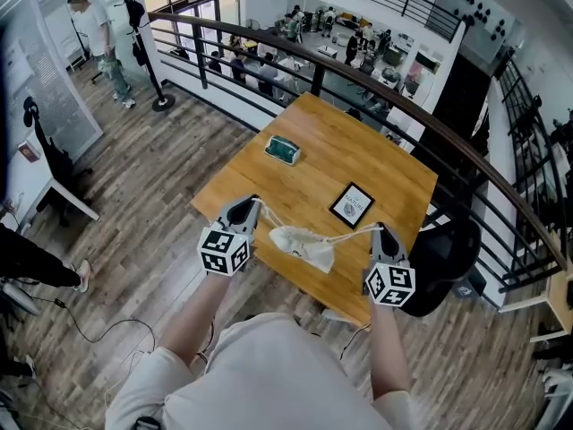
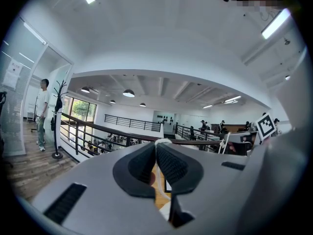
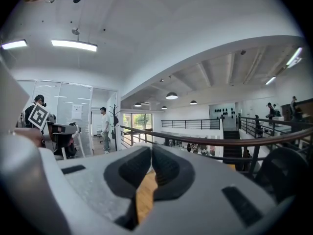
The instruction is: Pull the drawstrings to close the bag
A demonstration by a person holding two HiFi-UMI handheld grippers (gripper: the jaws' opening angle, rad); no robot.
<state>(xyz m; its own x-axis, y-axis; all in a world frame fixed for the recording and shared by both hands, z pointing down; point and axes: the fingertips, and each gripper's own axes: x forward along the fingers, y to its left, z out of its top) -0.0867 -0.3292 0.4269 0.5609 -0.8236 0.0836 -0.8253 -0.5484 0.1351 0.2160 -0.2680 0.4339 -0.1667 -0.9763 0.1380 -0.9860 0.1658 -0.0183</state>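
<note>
**Near field.** Left tool (image 1: 253, 205): jaws together, clamped on the left drawstring (image 1: 270, 216). The left gripper view shows the white cord pinched at the tips. Right tool (image 1: 382, 232): jaws together, no gap in its own view. In the head view the right drawstring (image 1: 354, 234) runs to its tip, so it appears clamped on that cord, though the cord is hard to make out between the pads. The two tools are held well apart over the near edge of the bench (image 1: 313, 179).

**Task item.** Bag (image 1: 304, 245): white cloth, lying crumpled on the bench near its front edge, between the tools, with one cord leading out to each.

**Bench.** Light wood top, set cornerwise to the viewer. A black-framed card (image 1: 352, 205) lies flat beyond the bag. A small green object (image 1: 283, 150) lies farther back, toward the left edge. A black chair (image 1: 443, 256) stands just beside the right corner.

**Room.** Wood-plank floor (image 1: 161, 204). A dark railing (image 1: 269, 47) runs behind the bench, with a lower hall holding people below it. At far left are a coat stand (image 1: 134, 25) and a standing person (image 1: 94, 34).
</note>
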